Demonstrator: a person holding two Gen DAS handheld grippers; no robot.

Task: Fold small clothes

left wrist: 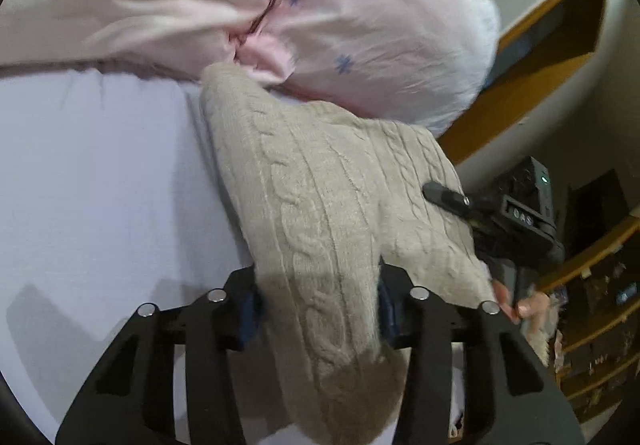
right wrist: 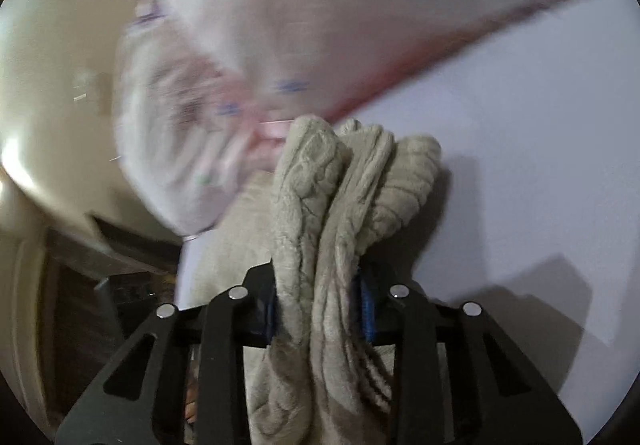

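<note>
A beige cable-knit garment [left wrist: 320,185] hangs stretched between both grippers above a white sheet [left wrist: 100,185]. My left gripper [left wrist: 318,309] is shut on one bunched edge of it. My right gripper [right wrist: 320,305] is shut on another bunched part of the same knit [right wrist: 340,181]. In the left wrist view the right gripper's body [left wrist: 516,217] shows at the knit's right edge, with the person's fingers [left wrist: 520,303] below it.
A pink pillow with small star prints [left wrist: 340,5] lies at the far end of the white sheet, also blurred in the right wrist view [right wrist: 248,25]. Wooden shelves [left wrist: 552,45] stand to the right, beyond the bed's edge.
</note>
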